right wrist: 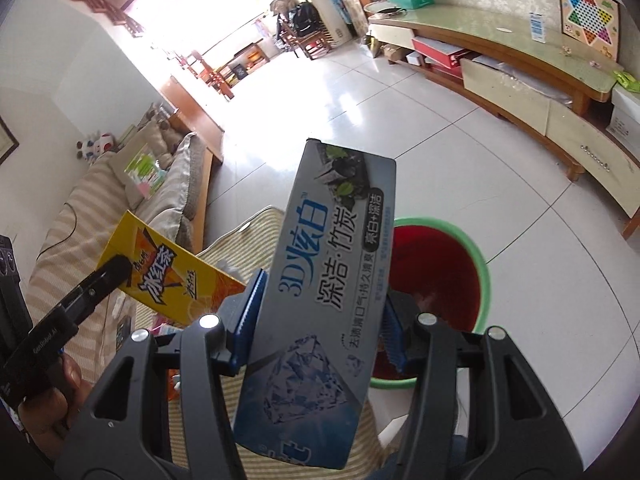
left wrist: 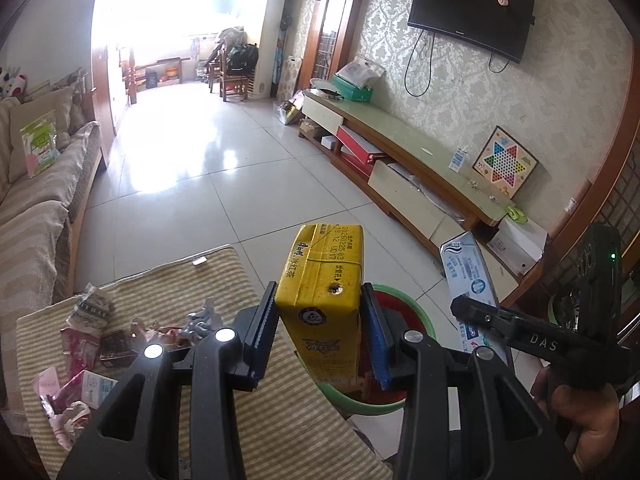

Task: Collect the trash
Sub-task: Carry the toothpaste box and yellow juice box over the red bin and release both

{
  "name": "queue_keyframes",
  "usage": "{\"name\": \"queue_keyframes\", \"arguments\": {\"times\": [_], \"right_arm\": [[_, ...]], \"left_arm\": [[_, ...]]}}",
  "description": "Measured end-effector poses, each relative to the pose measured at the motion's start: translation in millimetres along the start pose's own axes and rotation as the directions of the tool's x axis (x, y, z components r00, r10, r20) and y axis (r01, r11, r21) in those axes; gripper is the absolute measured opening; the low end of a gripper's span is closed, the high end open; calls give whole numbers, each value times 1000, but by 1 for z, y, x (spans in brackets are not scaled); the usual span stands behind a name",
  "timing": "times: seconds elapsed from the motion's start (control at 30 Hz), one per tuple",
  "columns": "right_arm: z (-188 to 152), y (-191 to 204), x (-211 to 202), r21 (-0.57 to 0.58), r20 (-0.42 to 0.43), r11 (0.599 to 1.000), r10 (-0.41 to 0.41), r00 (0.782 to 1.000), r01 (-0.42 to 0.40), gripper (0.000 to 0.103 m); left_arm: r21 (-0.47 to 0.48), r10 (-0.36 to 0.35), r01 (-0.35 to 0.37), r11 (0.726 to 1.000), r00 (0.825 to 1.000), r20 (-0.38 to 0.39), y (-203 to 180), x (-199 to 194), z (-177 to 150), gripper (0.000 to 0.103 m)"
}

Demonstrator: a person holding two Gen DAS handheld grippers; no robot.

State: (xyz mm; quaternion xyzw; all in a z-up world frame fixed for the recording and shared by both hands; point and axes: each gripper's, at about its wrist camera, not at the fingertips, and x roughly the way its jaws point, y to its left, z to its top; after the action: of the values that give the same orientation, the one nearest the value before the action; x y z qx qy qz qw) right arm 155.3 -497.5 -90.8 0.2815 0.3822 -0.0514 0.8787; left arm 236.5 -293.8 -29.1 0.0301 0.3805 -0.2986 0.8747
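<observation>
With my left fingers [left wrist: 320, 332] clamped on the yellow iced-tea carton [left wrist: 322, 280] and my right fingers [right wrist: 320, 320] on the toothpaste box [right wrist: 316, 296], I'm carrying both binward — next, I reckon, release over the red-lined bin [right wrist: 440, 276] just beyond them.

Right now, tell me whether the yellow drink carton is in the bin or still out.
Out. The yellow drink carton is clamped in the left tool, above the rim of the green bin.
</observation>
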Motion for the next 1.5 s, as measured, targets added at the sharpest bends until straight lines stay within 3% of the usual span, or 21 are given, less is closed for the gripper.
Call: {"name": "queue_keyframes", "arguments": {"times": [0.27,0.53,1.3,1.33,1.4,1.5], "right_arm": [[13,-41,21,35,-19,999,-38,999,39,51],[5,-68,45,71,-55,997,-39,998,43,51],[-3,-59,67,45,-88,996,-73,993,77,51],[-3,-59,66,45,-88,996,-73,993,78,51],[-2,-58,67,45,-88,996,-76,993,80,51],[-3,-56,68,43,-89,996,-76,993,80,51]], "left_arm": [[34,-44,45,998,998,-49,-34,50,4,38],[76,-39,45,996,996,-77,-53,80,3,38],[64,-53,62,996,990,-133,-51,107,2,39],[57,-58,66,996,990,-130,-50,107,2,41],[44,-61,66,997,991,-115,-48,104,4,68],[35,-66,69,997,993,-94,-42,99,4,73]]}}
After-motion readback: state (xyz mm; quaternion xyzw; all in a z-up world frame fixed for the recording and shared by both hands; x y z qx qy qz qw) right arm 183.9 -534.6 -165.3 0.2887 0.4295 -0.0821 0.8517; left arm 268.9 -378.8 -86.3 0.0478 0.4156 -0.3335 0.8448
